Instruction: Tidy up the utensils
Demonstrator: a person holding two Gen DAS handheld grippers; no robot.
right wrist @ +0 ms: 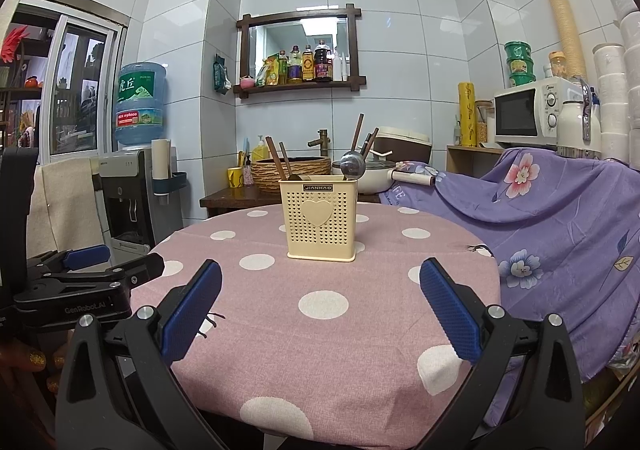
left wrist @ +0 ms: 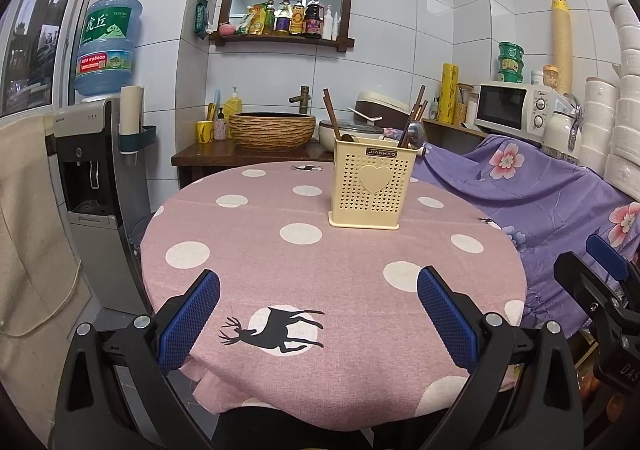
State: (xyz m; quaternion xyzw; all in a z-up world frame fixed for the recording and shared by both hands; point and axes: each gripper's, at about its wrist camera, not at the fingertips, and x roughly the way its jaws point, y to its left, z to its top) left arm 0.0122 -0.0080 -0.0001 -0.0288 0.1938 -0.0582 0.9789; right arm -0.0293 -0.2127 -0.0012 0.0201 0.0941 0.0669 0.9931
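A cream perforated utensil holder [left wrist: 371,182] with a heart on its front stands upright on the far part of the round pink polka-dot table [left wrist: 280,270]. It holds wooden-handled utensils [left wrist: 331,114] and a metal ladle [left wrist: 416,132]. My left gripper [left wrist: 318,316] is open and empty above the table's near edge, well short of the holder. In the right wrist view the holder [right wrist: 320,219] stands at centre with the ladle [right wrist: 353,164] sticking out. My right gripper [right wrist: 320,310] is open and empty over the table [right wrist: 360,330]. The left gripper [right wrist: 80,278] shows at the left edge.
A purple floral cloth [left wrist: 552,194] covers furniture to the right of the table. A water dispenser [left wrist: 96,178] stands at the left. Behind the table are a woven basin [left wrist: 272,130], a pot [left wrist: 356,130] and a microwave [left wrist: 512,106]. The right gripper [left wrist: 600,290] shows at the right edge.
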